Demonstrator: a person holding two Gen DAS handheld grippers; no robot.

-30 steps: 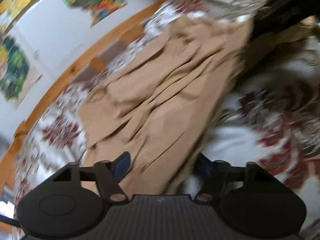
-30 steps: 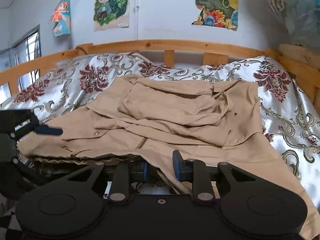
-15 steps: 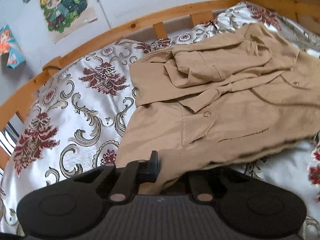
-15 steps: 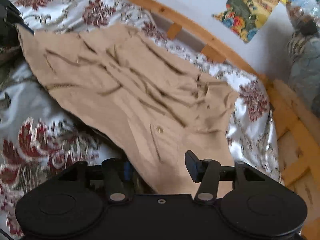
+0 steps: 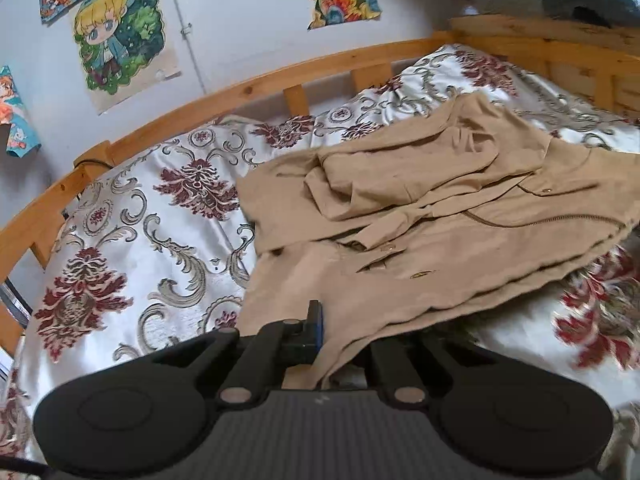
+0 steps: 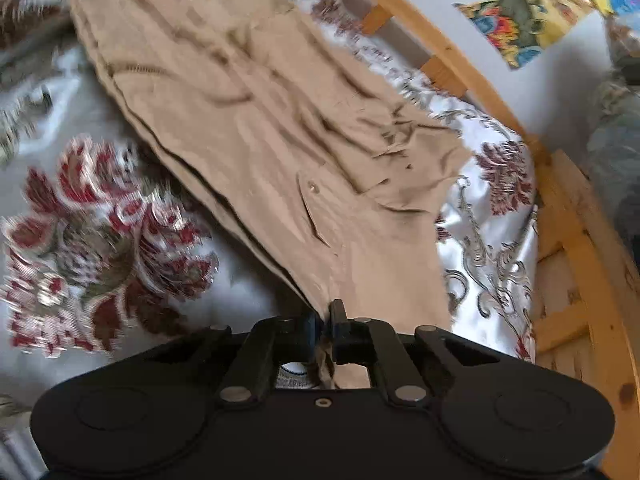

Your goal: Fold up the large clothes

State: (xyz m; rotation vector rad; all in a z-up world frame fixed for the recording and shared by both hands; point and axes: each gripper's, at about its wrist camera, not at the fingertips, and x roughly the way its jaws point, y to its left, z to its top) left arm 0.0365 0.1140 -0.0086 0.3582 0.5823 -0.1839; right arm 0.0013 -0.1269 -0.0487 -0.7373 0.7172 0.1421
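Left hand-held gripper [image 5: 326, 330] clamping tan jacket [image 5: 420, 216] hem, right hand-held gripper [image 6: 325, 322] likewise

One tan jacket [image 5: 420, 240], three posters, two tongs.

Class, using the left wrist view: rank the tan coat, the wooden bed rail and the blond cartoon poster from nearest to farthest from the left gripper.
1. Tan coat: its hem is pinched in the left gripper.
2. Wooden bed rail: beyond the bedspread, along the far side.
3. Blond cartoon poster: on the wall, upper left.
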